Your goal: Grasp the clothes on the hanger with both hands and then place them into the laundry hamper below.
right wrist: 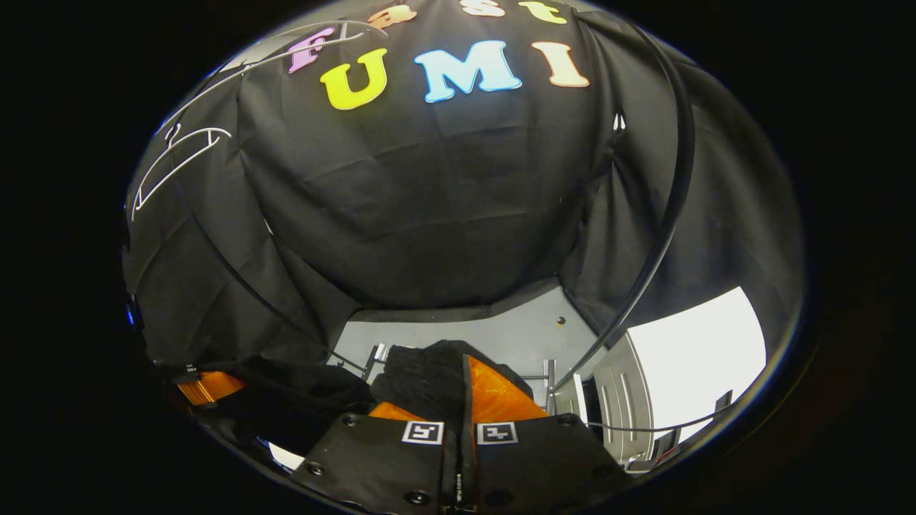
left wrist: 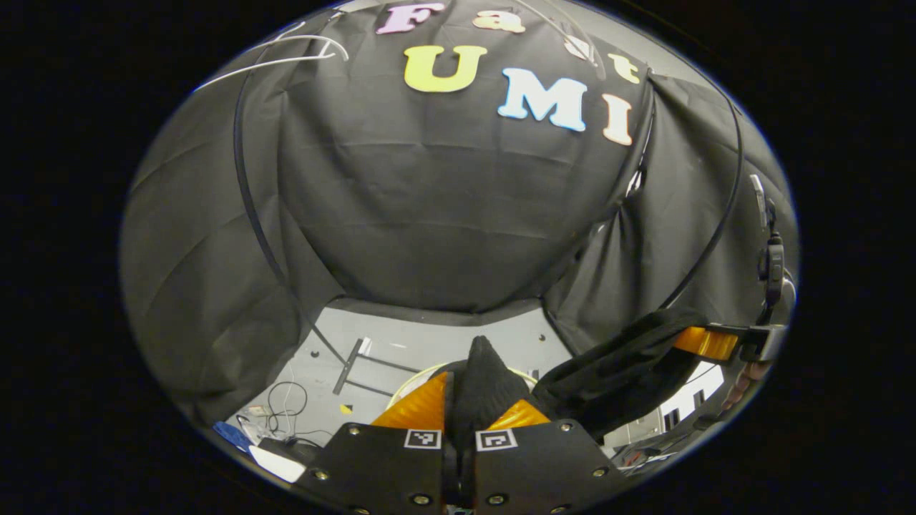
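Observation:
A black garment (left wrist: 483,386) is pinched between the fingers of my left gripper (left wrist: 472,392), which is shut on a fold of it. The cloth stretches right as a dark band to my right gripper (left wrist: 708,342), held by a hand. In the right gripper view my right gripper (right wrist: 459,386) is shut on another bunch of the black garment (right wrist: 422,379), and the left gripper (right wrist: 207,386) shows at the far left. Under the cloth, a pale curved hamper rim (left wrist: 413,380) peeks out. An empty white hanger (left wrist: 286,48) (right wrist: 172,161) hangs high up on the left.
Below lies a grey floor (left wrist: 429,343) with a rack's foot bar (left wrist: 349,366) and loose cables (left wrist: 286,408). A thin black rack pole (right wrist: 669,214) curves down the right. White cabinet doors (right wrist: 626,408) stand at the lower right.

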### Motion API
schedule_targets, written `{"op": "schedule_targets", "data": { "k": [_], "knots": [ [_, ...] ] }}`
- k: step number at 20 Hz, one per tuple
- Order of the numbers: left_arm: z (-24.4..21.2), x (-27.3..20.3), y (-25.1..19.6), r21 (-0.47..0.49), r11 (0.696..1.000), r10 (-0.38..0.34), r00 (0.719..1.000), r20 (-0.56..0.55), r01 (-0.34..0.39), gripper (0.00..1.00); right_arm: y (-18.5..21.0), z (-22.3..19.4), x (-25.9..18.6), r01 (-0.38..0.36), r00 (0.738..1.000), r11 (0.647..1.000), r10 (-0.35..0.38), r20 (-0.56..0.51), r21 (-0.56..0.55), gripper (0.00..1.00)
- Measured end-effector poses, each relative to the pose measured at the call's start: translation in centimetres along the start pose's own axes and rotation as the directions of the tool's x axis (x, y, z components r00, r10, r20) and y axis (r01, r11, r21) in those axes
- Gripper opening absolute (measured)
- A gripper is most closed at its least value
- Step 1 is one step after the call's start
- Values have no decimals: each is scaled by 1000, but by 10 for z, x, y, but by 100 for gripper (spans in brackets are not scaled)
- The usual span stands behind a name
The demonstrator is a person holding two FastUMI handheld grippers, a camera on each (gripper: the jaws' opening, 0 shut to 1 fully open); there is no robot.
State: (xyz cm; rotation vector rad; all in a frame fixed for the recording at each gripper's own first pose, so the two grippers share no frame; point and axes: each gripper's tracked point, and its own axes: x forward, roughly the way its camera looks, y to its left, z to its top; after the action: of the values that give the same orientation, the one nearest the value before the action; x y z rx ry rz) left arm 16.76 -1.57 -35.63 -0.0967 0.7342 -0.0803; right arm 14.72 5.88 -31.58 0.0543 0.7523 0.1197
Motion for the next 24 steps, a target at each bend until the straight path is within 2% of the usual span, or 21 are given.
{"op": "schedule_targets", "data": {
  "k": [2, 4, 13, 15, 16, 17, 18, 19, 20, 22, 23, 24],
  "knots": [
    [-15, 11, 2, 10, 1000, 7, 999, -35, -6, 2, -3, -14, 6, 9, 999, 1000, -9, -48, 9, 1],
    [-23, 18, 7, 26, 999, 29, 998, -54, -28, 3, -4, -23, 9, 12, 997, 999, -10, -73, 31, 5],
    [-17, 32, 2, 43, 997, 65, 996, -69, -62, 3, -5, -25, 14, 3, 996, 1000, -1, -93, 25, 10],
    [-23, 36, 6, 43, 996, 86, 992, -89, -83, 6, -2, -29, 18, -3, 994, 999, 7, -109, 40, 12],
    [-27, 37, 7, 47, 995, 93, 990, -101, -89, 7, -1, -31, 19, -2, 993, 999, 7, -117, 44, 2],
    [-29, 37, 7, 52, 995, 94, 989, -114, -88, 3, 1, -31, 19, -6, 992, 999, 12, -123, 48, 2],
    [-33, 39, 3, 55, 996, 81, 989, -123, -75, 10, 8, -31, 20, -27, 991, 998, 34, -130, 55, 17],
    [-36, 37, 0, 62, 996, 70, 989, -133, -63, 13, 9, -32, 18, -28, 990, 998, 36, -136, 57, 32],
    [-35, 39, 0, 74, 995, 72, 987, -141, -62, 26, 11, -31, 18, -43, 990, 997, 51, -130, 61, 43],
    [-32, 34, -1, 96, 993, 80, 986, -149, -66, 41, 11, -26, 15, -44, 992, 997, 50, -113, 62, 64],
    [-31, 31, 0, 100, 993, 81, 985, -149, -67, 55, 11, -24, 15, -52, 992, 996, 59, -107, 67, 61],
    [-32, 30, -2, 99, 993, 80, 985, -150, -66, 69, 10, -24, 14, -50, 993, 996, 58, -106, 72, 80]
  ]
}}
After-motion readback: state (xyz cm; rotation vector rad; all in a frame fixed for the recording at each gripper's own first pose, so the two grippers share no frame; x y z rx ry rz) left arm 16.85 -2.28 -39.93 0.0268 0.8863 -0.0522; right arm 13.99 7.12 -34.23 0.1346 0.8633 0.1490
